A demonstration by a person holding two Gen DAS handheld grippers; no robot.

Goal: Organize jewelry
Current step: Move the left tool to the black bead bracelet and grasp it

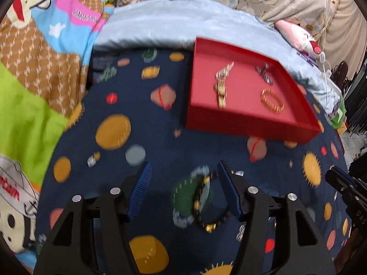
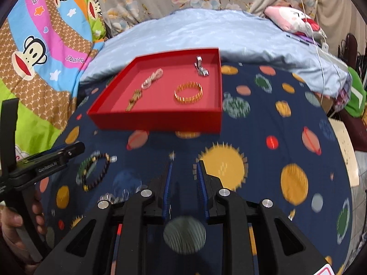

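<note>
Between my left gripper (image 1: 183, 171) wide-open fingers: dark beaded bracelet (image 1: 206, 201), off-centre toward right finger; right gripper (image 2: 183, 167) narrow, empty, farther.

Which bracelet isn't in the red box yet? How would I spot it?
Find the red tray on the dark blue planet-print cloth. Nearer than the tray, on the cloth itself, lies the dark beaded bracelet between the left gripper fingers. Unlike the shiny gold bracelet inside the tray, it is nearly black with a few gold beads.

Space-print bedcover (image 2: 263, 137) under red tray (image 2: 158, 119), beaded bracelet (image 2: 97, 171).
</note>
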